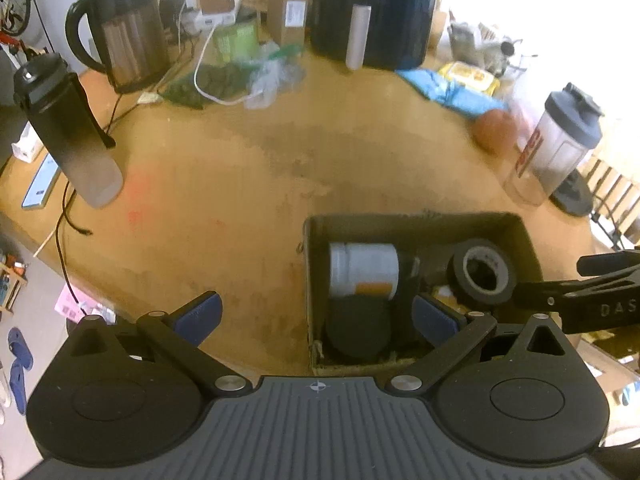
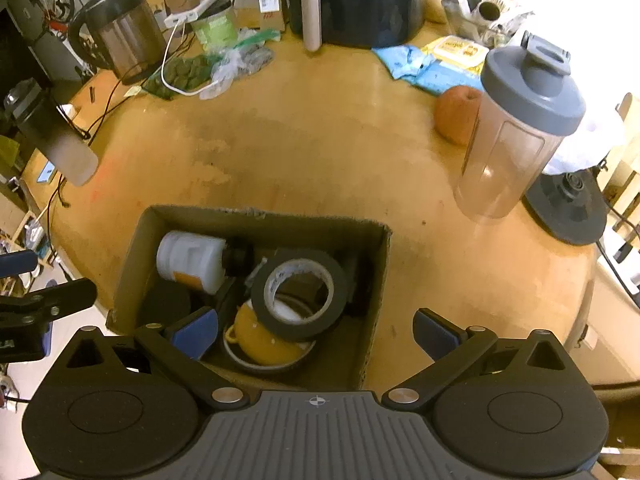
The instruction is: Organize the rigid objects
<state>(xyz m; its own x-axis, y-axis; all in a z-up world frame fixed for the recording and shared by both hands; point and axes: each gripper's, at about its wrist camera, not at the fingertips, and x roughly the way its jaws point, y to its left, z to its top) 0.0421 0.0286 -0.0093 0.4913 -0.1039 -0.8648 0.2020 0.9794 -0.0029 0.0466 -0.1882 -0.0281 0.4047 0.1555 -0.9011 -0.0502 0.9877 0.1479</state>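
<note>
Tape roll [image 2: 299,294] inside cardboard box [image 2: 378,280]

The open brown cardboard box [image 2: 376,280] sits at the near edge of the round wooden table [image 2: 320,152]. Inside it, a white plastic bottle [image 2: 190,256] lies on its side at the far left, a black round lid [image 2: 166,302] nearer than it. A black roll of tape [image 2: 298,294] leans right of the bottle, resting on a yellow enamel pot [image 2: 260,342]. Beyond the box to the right stands a clear shaker cup with a grey lid [image 2: 516,132], a reddish-orange apple [image 2: 456,114] behind it. Far left of the box stands a dark frosted water bottle [image 1: 66,128], a black electric kettle [image 1: 124,32] behind that.
</note>
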